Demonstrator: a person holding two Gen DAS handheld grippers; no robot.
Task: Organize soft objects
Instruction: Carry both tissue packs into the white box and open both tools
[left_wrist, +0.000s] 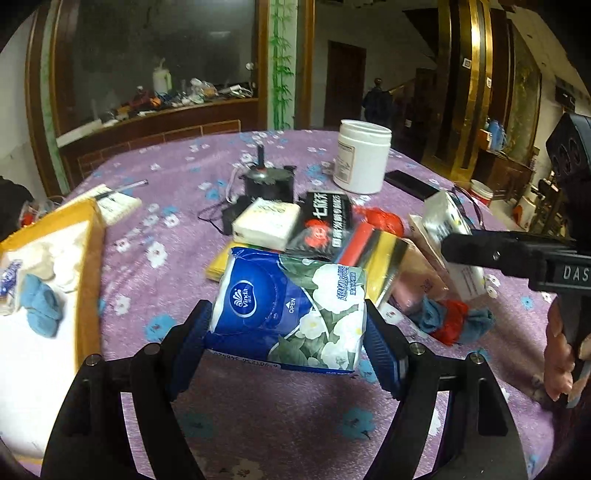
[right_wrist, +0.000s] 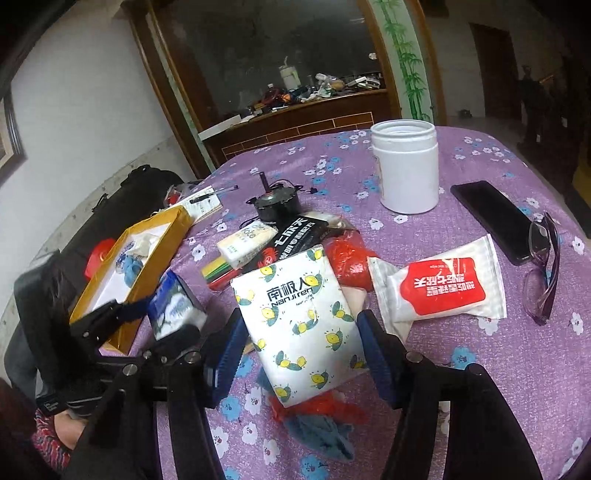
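Note:
My left gripper is shut on a blue Vinda tissue pack and holds it above the purple tablecloth; the pack also shows in the right wrist view. My right gripper is shut on a white tissue pack with lemon prints; this pack shows in the left wrist view. A yellow-rimmed box at the left holds blue cloth and white soft items. More tissue packs, a black packet and red and blue cloths lie in a pile.
A white jar, a black phone, purple glasses, a white and red wipes pack, a small black motor and a notepad with a pen lie on the table.

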